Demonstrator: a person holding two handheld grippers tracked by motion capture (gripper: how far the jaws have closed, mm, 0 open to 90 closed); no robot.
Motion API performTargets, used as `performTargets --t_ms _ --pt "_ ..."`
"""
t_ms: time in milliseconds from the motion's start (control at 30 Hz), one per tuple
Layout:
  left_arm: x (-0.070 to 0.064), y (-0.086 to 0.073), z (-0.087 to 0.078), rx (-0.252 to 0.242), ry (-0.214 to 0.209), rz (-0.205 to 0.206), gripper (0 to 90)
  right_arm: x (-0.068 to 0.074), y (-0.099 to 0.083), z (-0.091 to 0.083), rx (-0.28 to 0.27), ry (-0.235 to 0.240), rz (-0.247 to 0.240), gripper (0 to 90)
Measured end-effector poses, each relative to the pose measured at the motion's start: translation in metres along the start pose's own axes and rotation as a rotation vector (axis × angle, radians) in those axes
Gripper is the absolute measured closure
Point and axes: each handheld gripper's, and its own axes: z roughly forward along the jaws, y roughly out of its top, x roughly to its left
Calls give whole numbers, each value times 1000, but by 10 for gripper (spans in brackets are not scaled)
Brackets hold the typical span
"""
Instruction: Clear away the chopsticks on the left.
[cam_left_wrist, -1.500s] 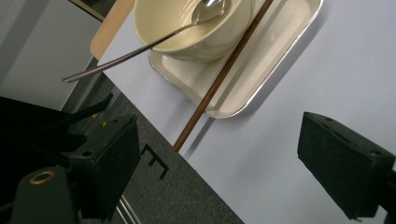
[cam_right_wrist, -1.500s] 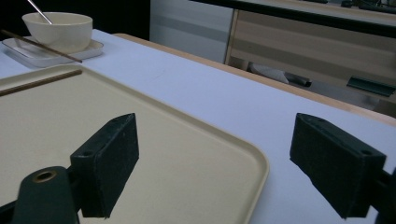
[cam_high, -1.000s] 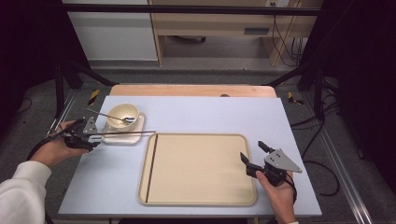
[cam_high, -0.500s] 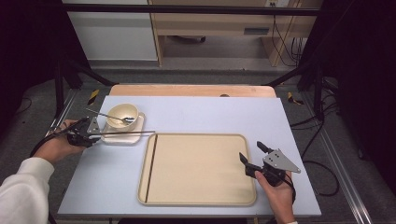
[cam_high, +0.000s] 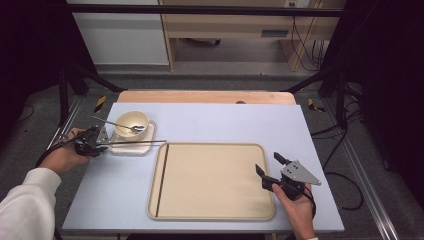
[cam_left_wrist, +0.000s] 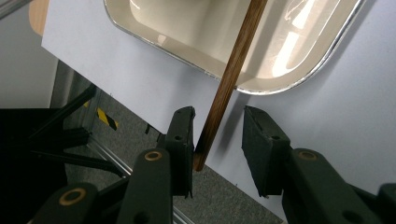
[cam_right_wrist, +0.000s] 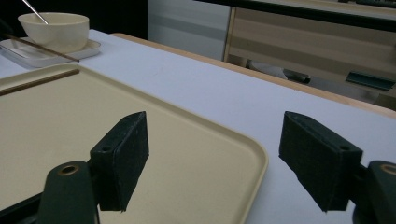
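Observation:
A brown chopstick (cam_high: 137, 143) lies across a small white plate (cam_high: 131, 148) that carries a cream bowl (cam_high: 131, 121) with a metal spoon (cam_high: 120, 124) in it. My left gripper (cam_high: 100, 144) is at the chopstick's left end. In the left gripper view the chopstick (cam_left_wrist: 229, 79) runs between the jaws of the left gripper (cam_left_wrist: 218, 114), which stand open, and its end is close to the left jaw. A second chopstick (cam_high: 161, 180) lies along the left side of the beige tray (cam_high: 215, 180). My right gripper (cam_high: 267, 162) hovers open over the tray's right edge, with nothing between its jaws (cam_right_wrist: 215, 116).
The small plate (cam_left_wrist: 187, 28) sits near the blue table's left edge (cam_left_wrist: 116, 84), with floor and a black frame below. A wooden strip (cam_high: 205, 96) borders the table's far side. In the right gripper view the bowl (cam_right_wrist: 56, 28) stands far off beyond the tray (cam_right_wrist: 140, 154).
My left gripper has crept slightly right toward the small plate. The chopstick, the bowl and my right gripper have not visibly moved.

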Motion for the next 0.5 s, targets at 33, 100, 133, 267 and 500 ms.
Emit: performTargets --t_ms 33,100,133,267,500 --pt "0 0 1 -2 -2 3 648 0 0 0 1 1 0 244" --pt "0 0 2 -4 -1 5 664 0 0 0 -1 2 4 245" --pt "0 0 3 -4 -2 5 670 0 0 -1 -2 1 11 245" --pt "0 0 2 -2 -6 31 741 -2 -1 -2 -6 2 23 246" --pt "-8 -2 -3 -18 -19 86 819 -4 -1 -2 -8 6 39 246"
